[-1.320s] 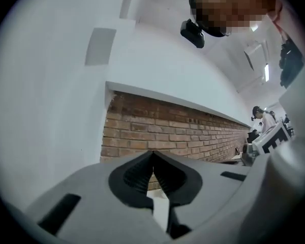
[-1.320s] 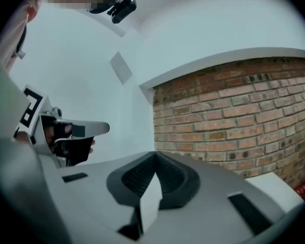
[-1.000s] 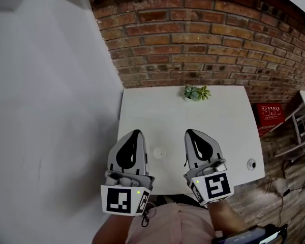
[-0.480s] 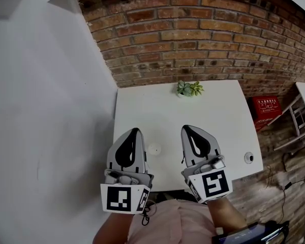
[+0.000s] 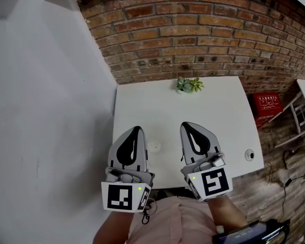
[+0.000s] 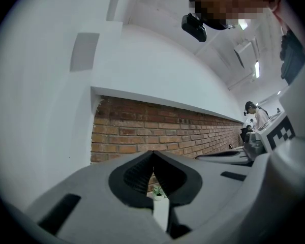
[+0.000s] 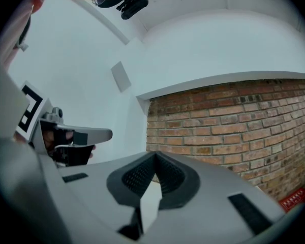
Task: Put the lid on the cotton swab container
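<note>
Potted plant (image 5: 189,85) at white table (image 5: 218,111) far edge — brick wall (image 5: 193,29) behind.

Pale round object (image 5: 153,146) on table (image 5: 213,111), too small to identify

Bright, even indoor light fills all views, shadows soft, with strong fisheye bending and dark vignetted corners, near surfaces slightly blurred.

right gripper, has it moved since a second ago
No. The right gripper sits just as far to the right of, and beyond, the white disc on the table as before; only the camera shifted.
</note>
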A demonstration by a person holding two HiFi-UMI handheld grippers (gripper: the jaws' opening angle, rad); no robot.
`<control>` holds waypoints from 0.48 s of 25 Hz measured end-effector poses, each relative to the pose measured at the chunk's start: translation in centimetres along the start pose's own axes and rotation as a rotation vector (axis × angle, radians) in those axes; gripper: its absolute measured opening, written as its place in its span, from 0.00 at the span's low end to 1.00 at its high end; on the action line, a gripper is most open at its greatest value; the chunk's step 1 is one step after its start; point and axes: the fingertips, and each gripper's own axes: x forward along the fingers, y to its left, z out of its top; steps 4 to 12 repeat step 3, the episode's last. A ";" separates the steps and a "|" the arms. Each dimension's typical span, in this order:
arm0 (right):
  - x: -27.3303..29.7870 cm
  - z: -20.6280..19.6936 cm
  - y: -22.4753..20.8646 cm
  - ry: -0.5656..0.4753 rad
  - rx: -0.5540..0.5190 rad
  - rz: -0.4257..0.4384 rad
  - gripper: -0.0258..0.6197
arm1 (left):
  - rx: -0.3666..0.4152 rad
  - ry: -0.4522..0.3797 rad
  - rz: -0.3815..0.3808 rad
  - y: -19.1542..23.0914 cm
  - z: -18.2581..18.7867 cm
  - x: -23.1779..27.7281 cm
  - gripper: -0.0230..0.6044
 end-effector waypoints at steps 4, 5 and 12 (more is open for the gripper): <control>0.1 -0.2 -0.1 0.006 0.007 0.002 0.05 | 0.004 -0.002 -0.005 -0.2 0.0 0.2 0.04; 0.1 -0.2 -0.1 0.006 0.007 0.002 0.05 | 0.004 -0.002 -0.005 -0.2 0.0 0.2 0.04; 0.1 -0.2 -0.1 0.006 0.007 0.002 0.05 | 0.004 -0.002 -0.005 -0.2 0.0 0.2 0.04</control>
